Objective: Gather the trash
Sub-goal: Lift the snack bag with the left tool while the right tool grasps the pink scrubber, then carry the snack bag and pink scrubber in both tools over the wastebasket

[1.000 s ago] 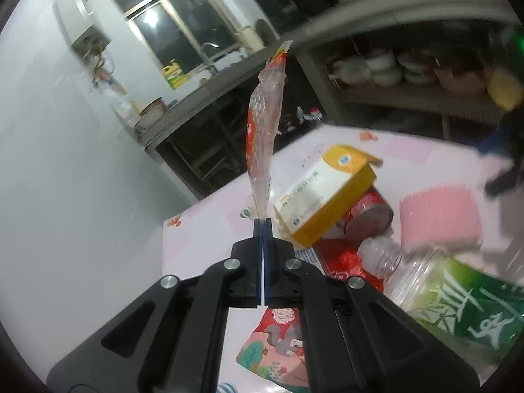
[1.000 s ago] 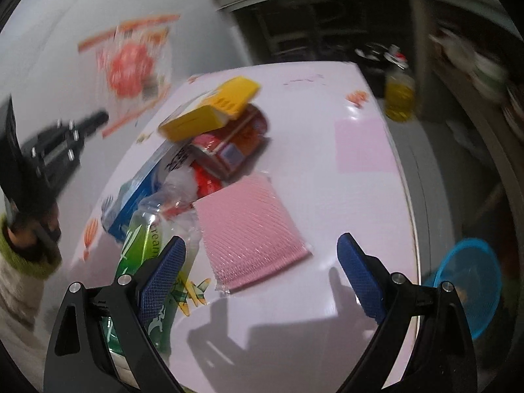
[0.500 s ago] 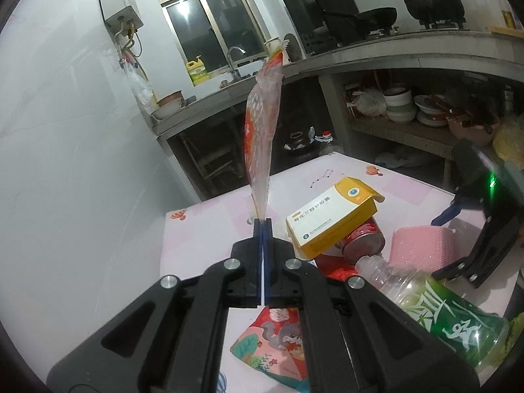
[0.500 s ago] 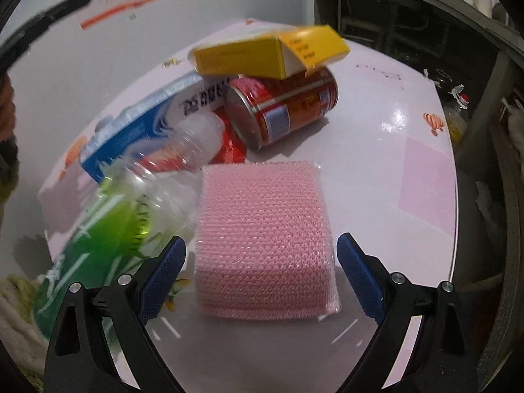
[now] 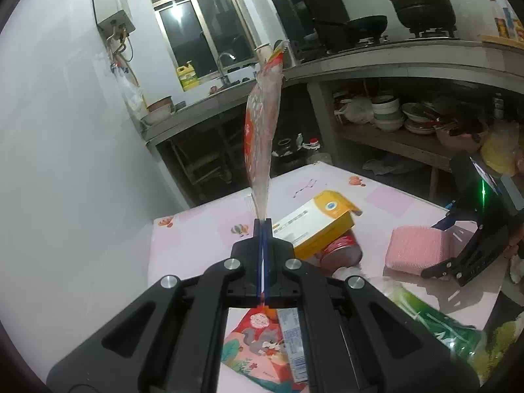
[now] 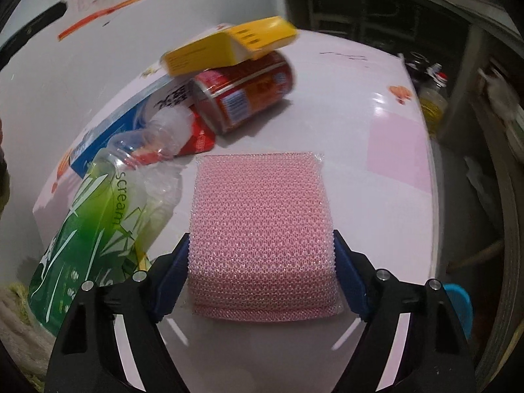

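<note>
Kitchen shelving backs a glossy pink table; the left gripper pinches a crinkly clear wrapper upright, collected. From the right wrist, the right gripper, closing, brackets a meshy pink sponge mid-table; bottle, can and yellow box remain.

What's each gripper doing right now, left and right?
Left gripper: shut on a clear plastic wrapper with red print.
Right gripper: jaws just closing around the pink mesh sponge; firm grip cannot be told.
</note>
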Demonstrator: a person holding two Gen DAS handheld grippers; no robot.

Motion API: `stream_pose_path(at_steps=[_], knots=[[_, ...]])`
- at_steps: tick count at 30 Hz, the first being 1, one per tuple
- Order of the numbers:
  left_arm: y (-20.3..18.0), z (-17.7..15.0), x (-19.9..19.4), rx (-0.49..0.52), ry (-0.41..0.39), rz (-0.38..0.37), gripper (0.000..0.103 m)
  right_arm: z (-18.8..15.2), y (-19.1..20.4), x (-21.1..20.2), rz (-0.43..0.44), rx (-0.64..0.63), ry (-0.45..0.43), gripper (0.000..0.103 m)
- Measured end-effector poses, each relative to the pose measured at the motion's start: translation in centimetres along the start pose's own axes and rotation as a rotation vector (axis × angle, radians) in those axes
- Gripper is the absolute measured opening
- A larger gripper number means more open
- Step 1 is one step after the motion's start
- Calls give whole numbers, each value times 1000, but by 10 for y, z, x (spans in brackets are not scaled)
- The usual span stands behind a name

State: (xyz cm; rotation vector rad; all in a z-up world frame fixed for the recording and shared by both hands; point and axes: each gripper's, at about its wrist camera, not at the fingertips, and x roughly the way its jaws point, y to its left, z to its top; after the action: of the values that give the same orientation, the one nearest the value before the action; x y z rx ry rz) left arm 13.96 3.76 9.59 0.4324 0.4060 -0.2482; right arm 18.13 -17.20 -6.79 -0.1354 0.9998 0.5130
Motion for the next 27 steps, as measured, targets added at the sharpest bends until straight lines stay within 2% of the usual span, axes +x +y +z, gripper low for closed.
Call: stream_pose_path(at_steps=[8, 12, 15, 20, 24, 27], knots=[[-26, 23, -10, 31, -34, -78, 0, -32, -34, -41, -15, 203, -110, 79], [-47, 42, -12, 45, -62, -160, 0, -50, -55, -69, -43, 301, -184, 79], [-70, 60, -9, 66, -77, -256, 0, -73, -74, -94, -74, 403, -249, 79], [-127, 89, 15, 132, -34, -447, 0, -129, -120, -130, -194, 642, -311, 79], [-187, 110, 48, 180, 52, -627, 0, -190, -161, -147, -264, 867, -330, 79], [-237, 122, 74, 206, 150, -747, 0, -229, -187, -149, -297, 1015, -323, 79]])
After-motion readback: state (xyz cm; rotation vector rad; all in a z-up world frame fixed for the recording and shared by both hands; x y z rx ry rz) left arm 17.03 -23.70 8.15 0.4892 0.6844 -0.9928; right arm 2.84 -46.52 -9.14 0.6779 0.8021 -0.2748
